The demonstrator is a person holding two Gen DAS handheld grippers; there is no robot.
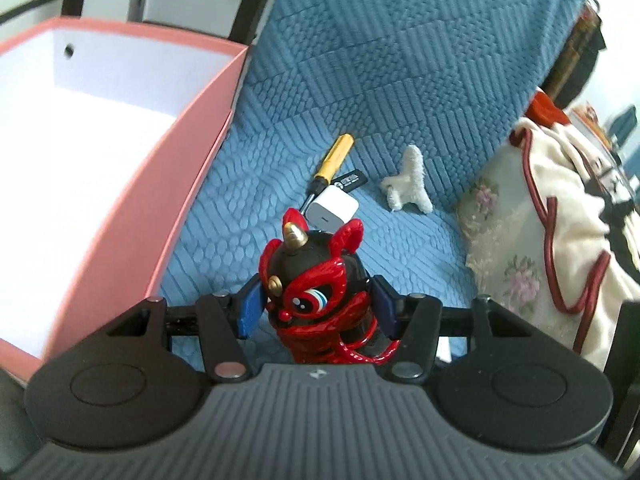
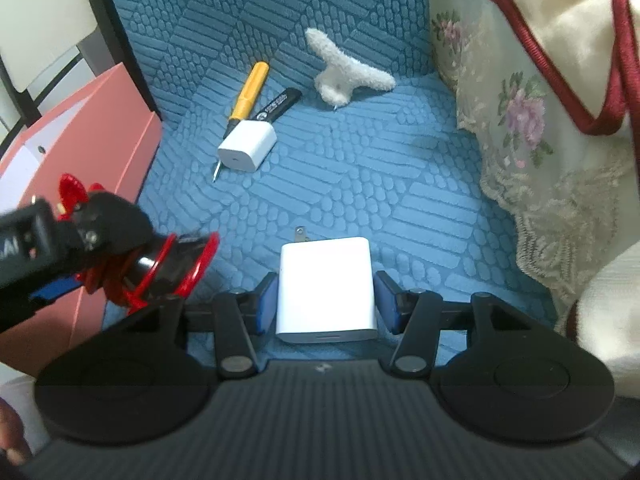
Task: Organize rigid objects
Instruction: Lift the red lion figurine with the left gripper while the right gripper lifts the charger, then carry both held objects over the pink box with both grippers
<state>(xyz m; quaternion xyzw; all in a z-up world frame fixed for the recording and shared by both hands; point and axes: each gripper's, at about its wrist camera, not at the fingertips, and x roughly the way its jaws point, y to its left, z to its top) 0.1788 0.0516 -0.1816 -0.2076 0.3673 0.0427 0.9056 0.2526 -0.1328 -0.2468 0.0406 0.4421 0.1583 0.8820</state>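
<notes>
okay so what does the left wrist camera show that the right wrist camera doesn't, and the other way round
Only the left wrist view shows the white inside of the pink box and the figurine's face, with the left gripper shut on the red and black figurine.

Only the right wrist view shows the large white charger between the fingers of the right gripper, its prongs pointing away.

Both show the blue sofa cover, the yellow screwdriver, the small white charger lying over its shaft, the black stick, the white plush piece and the floral cushion.

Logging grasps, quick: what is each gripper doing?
Left gripper: shut on red-and-black lion figurine.
Right gripper: around white plastic charger block; contact cannot be told.
</notes>
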